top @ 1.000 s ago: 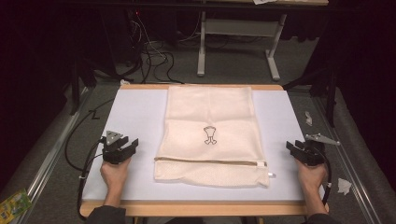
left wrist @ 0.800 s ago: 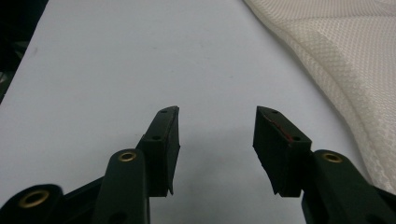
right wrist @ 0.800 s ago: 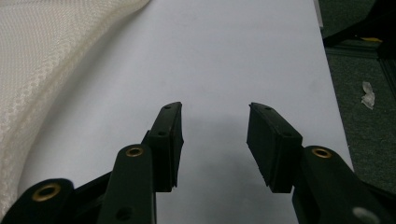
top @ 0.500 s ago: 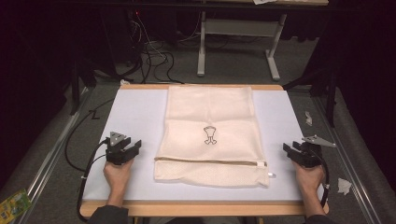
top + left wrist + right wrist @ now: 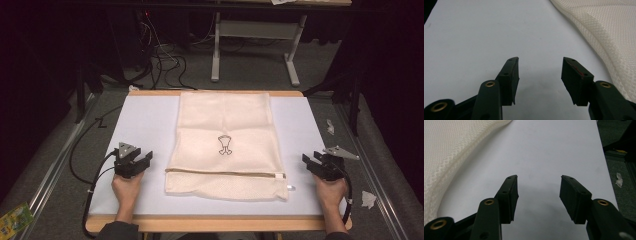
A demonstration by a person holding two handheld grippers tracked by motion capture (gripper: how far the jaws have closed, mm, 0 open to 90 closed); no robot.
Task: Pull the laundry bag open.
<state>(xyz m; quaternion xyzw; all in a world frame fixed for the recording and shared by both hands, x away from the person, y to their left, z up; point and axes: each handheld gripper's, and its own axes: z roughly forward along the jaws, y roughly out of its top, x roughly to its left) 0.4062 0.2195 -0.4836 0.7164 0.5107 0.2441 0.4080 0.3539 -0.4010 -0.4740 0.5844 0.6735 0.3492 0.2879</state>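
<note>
Cream mesh bag (image 5: 226, 145), only one, lies with one binder clip (image 5: 224, 144) on my white table (image 5: 145, 125) between left gripper (image 5: 141, 164) and right gripper (image 5: 309, 165); in both gripper views, jaws have just been opening, nothing between.

Bare table (image 5: 145, 130) flanks the mesh bag (image 5: 225, 125) — both sides passable.

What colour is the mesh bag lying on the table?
Cream or off-white; the mesh bag has a woven net texture, clearest in the left gripper view.
</note>
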